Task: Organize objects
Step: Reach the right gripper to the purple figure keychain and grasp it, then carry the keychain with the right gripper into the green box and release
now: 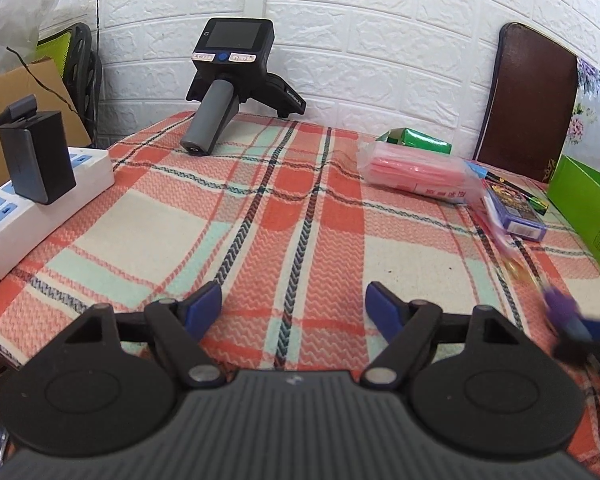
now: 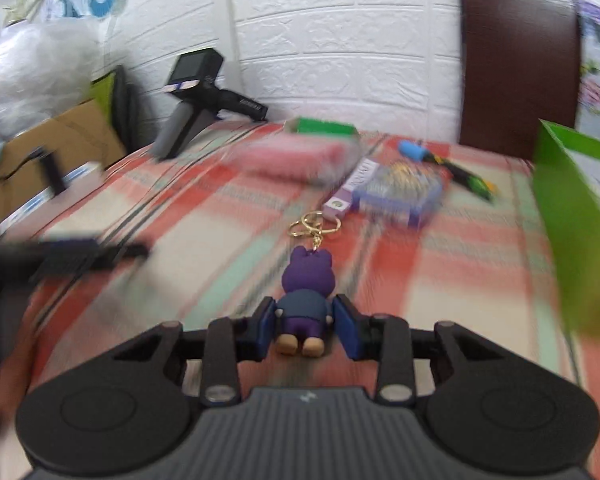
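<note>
Barely under way, by the look of it: only one item picked up, the rest loose on the bench (image 1: 260,208) under a woven plaid cloth. Near the right edge, a glossy green cardboard box (image 2: 572,216), probably the destination. Toward the far edge, a crinkly pink packet (image 1: 416,172) and a purple card pack (image 2: 400,196). Right claw (image 2: 305,330) clenched on a rubbery purple bear keychain (image 2: 305,300), gold rings dangling. Left claw (image 1: 294,312) released, empty.

White brick-pattern wall (image 1: 380,40); brown chair back (image 1: 532,104) — plaid-clothed table (image 1: 260,220)
</note>
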A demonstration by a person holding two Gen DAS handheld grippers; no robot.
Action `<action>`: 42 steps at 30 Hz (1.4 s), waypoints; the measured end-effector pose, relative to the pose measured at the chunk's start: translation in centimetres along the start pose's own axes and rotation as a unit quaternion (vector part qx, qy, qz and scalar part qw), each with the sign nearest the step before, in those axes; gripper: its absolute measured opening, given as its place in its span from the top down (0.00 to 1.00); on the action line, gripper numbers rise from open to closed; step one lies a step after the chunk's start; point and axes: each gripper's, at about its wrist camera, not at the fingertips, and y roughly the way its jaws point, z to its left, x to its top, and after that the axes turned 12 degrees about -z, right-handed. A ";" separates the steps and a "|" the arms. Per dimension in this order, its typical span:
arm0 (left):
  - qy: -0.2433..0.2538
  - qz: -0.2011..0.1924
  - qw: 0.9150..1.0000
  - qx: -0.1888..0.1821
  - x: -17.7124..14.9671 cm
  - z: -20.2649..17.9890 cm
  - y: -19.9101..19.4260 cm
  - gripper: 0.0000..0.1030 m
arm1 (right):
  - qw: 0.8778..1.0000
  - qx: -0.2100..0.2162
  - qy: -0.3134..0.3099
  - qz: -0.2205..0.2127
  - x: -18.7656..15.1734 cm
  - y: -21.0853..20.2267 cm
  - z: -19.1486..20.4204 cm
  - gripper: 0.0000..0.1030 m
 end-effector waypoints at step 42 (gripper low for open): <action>-0.008 0.050 0.968 -0.248 10.1 -22.6 -5.6 0.87 | 0.973 -0.086 -0.097 -0.193 1.2 -10.7 -2.7 0.75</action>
